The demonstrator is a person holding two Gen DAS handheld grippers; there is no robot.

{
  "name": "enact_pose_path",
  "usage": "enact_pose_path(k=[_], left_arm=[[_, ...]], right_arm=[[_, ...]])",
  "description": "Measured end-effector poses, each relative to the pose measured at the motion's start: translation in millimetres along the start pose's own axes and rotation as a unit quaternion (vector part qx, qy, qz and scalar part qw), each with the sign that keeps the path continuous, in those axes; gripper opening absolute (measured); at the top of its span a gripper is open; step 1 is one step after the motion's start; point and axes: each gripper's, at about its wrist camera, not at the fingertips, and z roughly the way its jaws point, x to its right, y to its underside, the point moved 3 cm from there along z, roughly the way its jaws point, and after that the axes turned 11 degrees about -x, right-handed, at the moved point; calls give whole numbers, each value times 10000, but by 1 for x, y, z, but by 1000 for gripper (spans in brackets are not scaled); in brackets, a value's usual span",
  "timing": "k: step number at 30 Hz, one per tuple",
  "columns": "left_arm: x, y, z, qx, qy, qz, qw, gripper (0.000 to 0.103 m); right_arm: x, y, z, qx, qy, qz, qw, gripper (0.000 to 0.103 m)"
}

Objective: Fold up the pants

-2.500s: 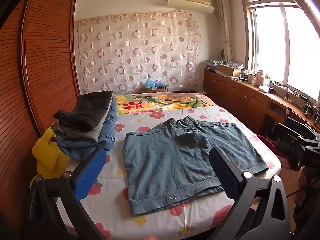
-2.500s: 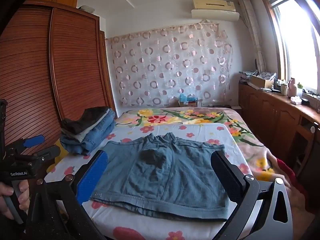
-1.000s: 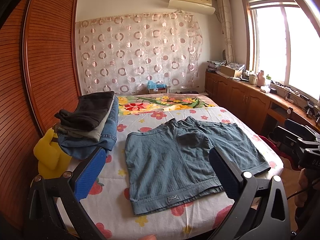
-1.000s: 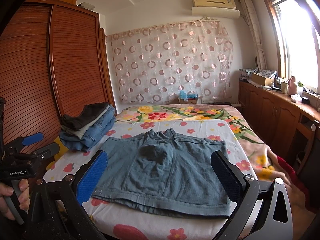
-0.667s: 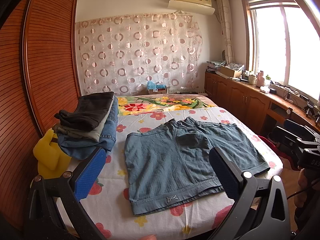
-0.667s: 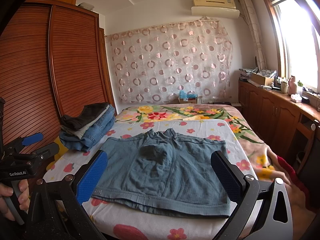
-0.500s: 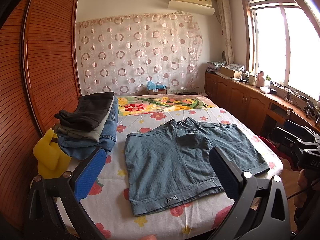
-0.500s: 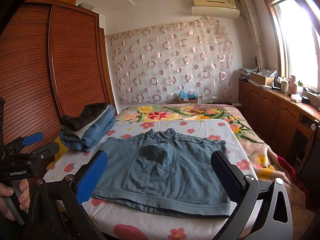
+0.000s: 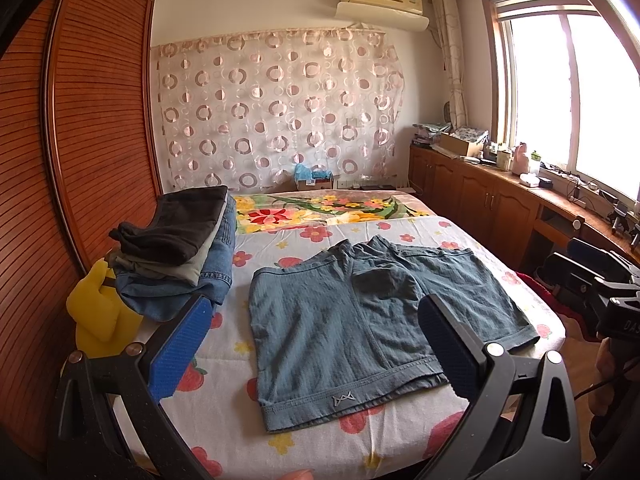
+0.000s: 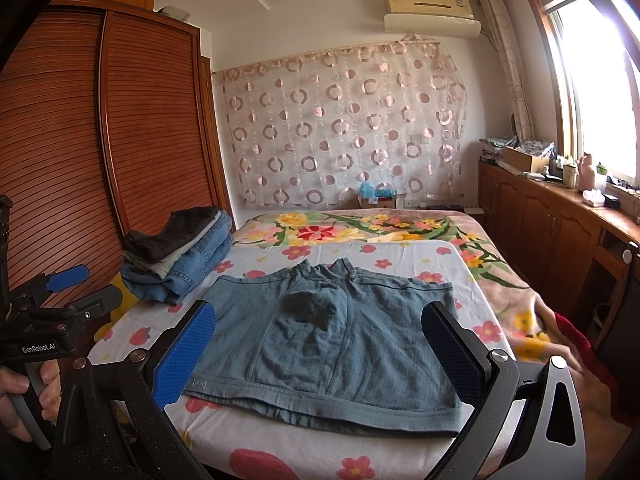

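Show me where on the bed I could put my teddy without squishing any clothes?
Free: the flowered sheet between the blue shorts and the floral blanket. Also the strip of sheet between the shorts and the stack of folded clothes. Crowded: the left edge, with the stack and a yellow thing, and the middle, under the shorts.
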Motion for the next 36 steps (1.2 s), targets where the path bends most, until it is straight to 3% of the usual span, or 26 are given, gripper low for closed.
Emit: enact_pose_path(k=[21, 36], left_arm=[[0, -2, 3, -101, 44, -45, 9999, 103], [-25, 13, 22, -287, 59, -222, 9993, 103]], right_arm=[[5, 3, 5, -116, 20, -15, 9999, 103], [18, 0, 7, -163, 110, 29, 9998, 103]])
